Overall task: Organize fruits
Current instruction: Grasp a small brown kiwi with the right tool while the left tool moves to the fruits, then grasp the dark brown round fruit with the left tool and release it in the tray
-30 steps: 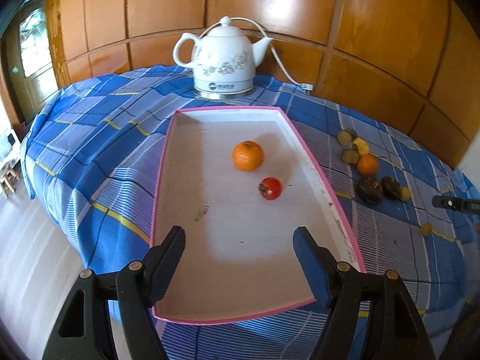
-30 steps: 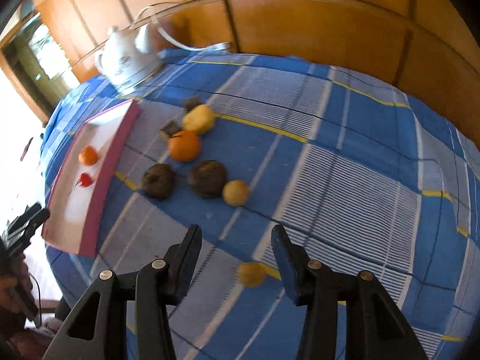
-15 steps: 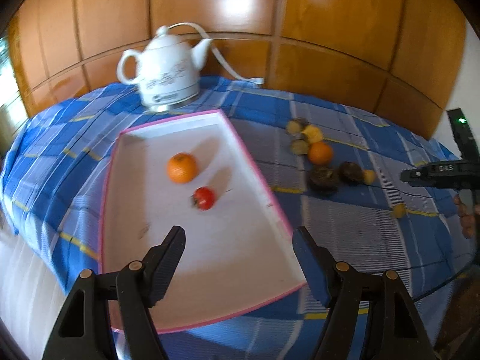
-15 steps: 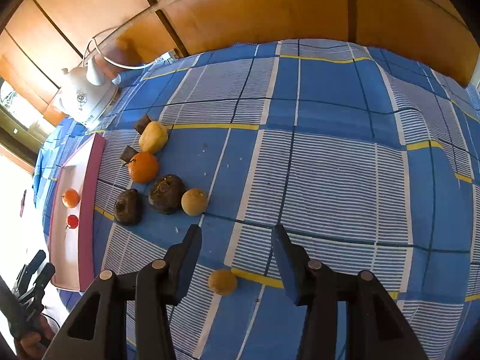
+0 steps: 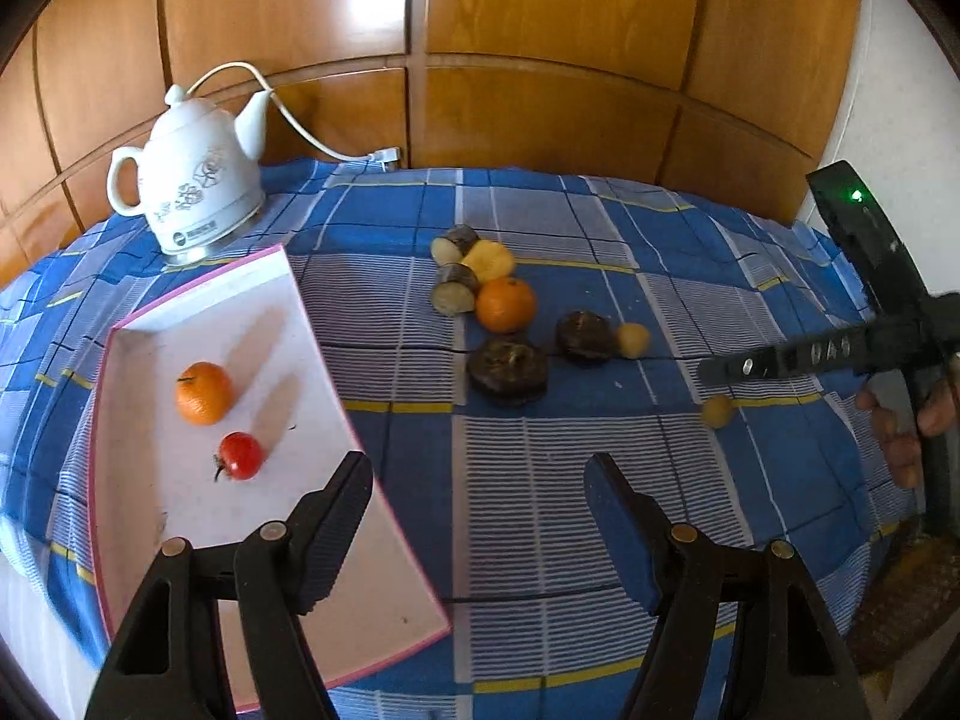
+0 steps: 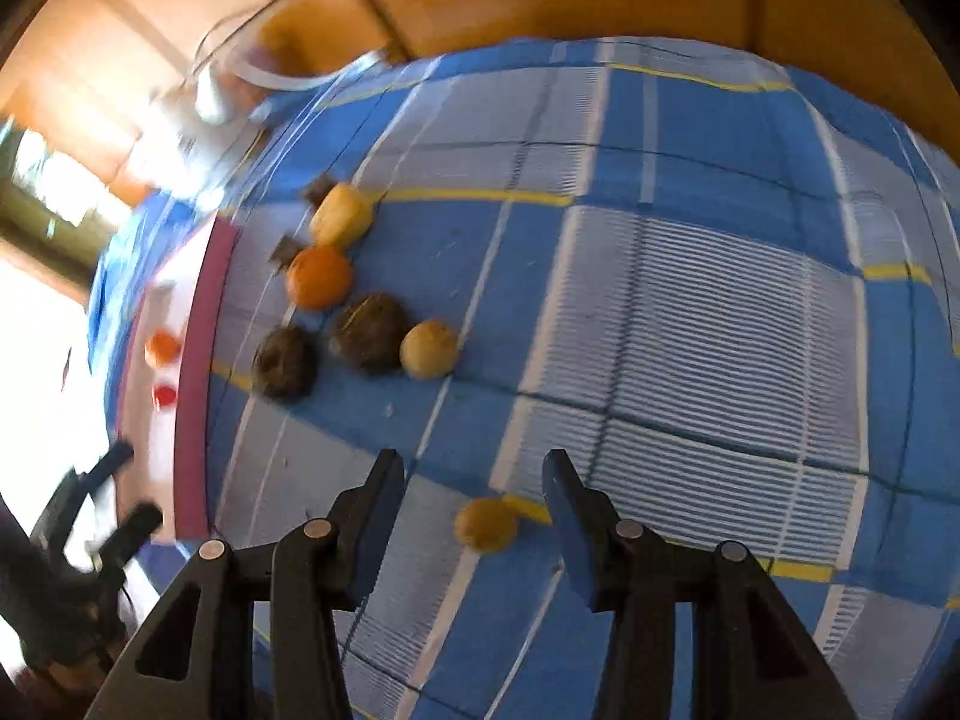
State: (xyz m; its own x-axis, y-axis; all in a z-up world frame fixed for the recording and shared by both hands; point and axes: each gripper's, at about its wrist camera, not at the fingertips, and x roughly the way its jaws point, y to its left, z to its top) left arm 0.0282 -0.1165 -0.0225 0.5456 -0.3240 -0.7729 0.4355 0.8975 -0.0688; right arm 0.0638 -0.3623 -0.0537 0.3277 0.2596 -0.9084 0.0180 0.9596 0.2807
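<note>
A white tray with a pink rim (image 5: 324, 360) lies at the left and holds an orange (image 5: 204, 393) and a small tomato (image 5: 240, 456). My left gripper (image 5: 480, 480) hangs open and empty over the tray's right edge and the cloth. On the cloth lies a cluster: an orange (image 5: 506, 304), a yellow fruit (image 5: 496, 260), cut pieces (image 5: 454, 297) and two dark fruits (image 5: 508, 371). A small yellow fruit (image 6: 486, 523) lies alone beneath my right gripper (image 6: 474, 468), which is open around it, pads not touching. The right gripper (image 5: 711, 372) also shows at the right in the left wrist view.
A white kettle (image 5: 192, 192) with its cord stands behind the tray, by the wooden wall. A blue checked cloth (image 5: 600, 240) covers the table. A hand (image 5: 900, 426) holds the right gripper. The left gripper (image 6: 120, 492) shows blurred at the lower left of the right wrist view.
My left gripper swung right, from above the tray to its right edge and the cloth. In the right wrist view, the small yellow fruit has come between the fingers.
</note>
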